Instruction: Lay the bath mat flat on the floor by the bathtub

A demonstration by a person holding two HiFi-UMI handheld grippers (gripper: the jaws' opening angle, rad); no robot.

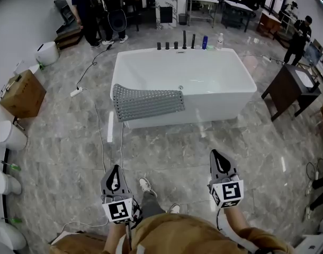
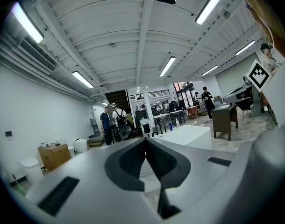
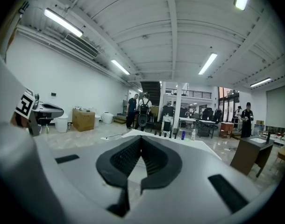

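Observation:
A grey perforated bath mat (image 1: 146,102) hangs over the near left rim of the white bathtub (image 1: 214,75) in the head view. My left gripper (image 1: 115,172) and right gripper (image 1: 217,159) are held low near my body, well short of the tub and pointed toward it. Both are shut, tips touching, with nothing between them. In the left gripper view the left gripper (image 2: 145,140) points at the bathtub (image 2: 189,134) beyond it. In the right gripper view the right gripper (image 3: 141,137) points the same way, the bathtub (image 3: 180,143) just past its tips.
Marble floor (image 1: 167,147) lies between me and the tub. A white cable (image 1: 100,131) with a power strip (image 1: 77,92) runs at the left. A cardboard box (image 1: 21,93) and toilets (image 1: 8,135) line the left wall. A dark vanity (image 1: 289,90) stands right. People (image 1: 86,12) stand behind.

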